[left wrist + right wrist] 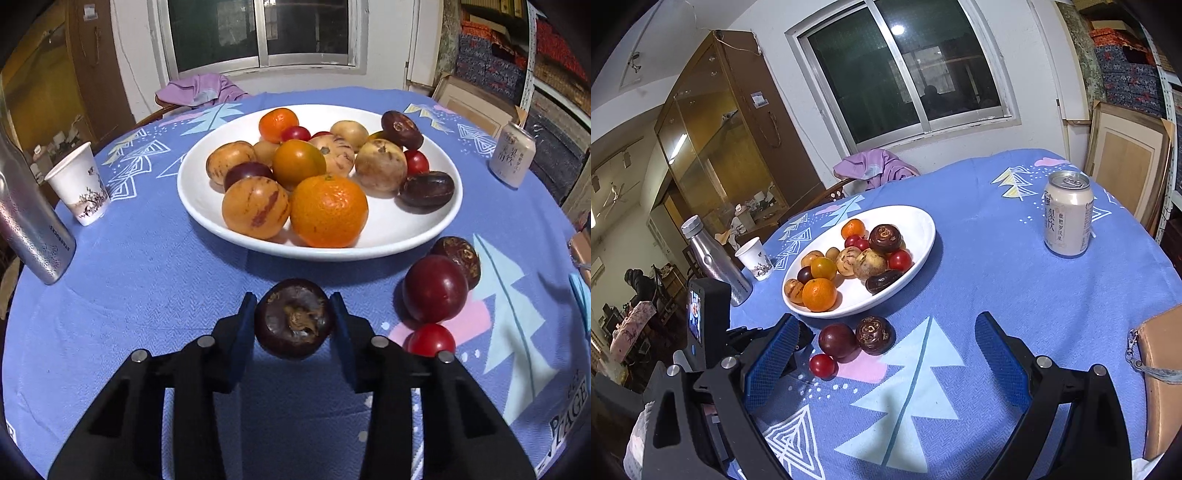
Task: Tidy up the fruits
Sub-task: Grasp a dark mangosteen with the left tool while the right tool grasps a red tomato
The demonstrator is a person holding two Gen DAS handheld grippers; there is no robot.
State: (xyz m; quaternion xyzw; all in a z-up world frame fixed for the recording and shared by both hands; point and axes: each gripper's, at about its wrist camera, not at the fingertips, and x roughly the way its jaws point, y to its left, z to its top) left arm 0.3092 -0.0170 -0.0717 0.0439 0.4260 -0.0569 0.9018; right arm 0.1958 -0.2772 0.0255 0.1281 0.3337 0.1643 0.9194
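1. My left gripper [294, 320] had its jaws pinched on a dark brown fruit [294, 318]; both blue pads pressed its sides, stem scar facing the camera.
2. That fruit sat just above the blue tablecloth [147, 288], near the front rim of the white plate [207, 218] but apart from it.
3. My right gripper [886, 354] had its jaws spread wide, with only cloth between them.
4. To the right of the held fruit lay three loose ones on the cloth: a red plum [435, 288], a second brown fruit [458, 258] touching it behind, and a small tomato [431, 339] just in front of the plum.
5. The plate held the rest in a pile: a big orange [328, 211] at the front, a striped yellow melon [255, 206] touching its left side, a smaller orange [278, 124] at the back, and more dark brown fruits along the right edge.
6. Small tomatoes sat tucked among the pile.
7. A paper cup [79, 184] stood left of the plate, with a metal bottle [33, 221] nearer the table edge beside it.
8. A pale can [512, 154] stood upright, well to the right of the plate.
9. In the right wrist view, a tan pouch [1160, 376] lay at the right edge of the table.
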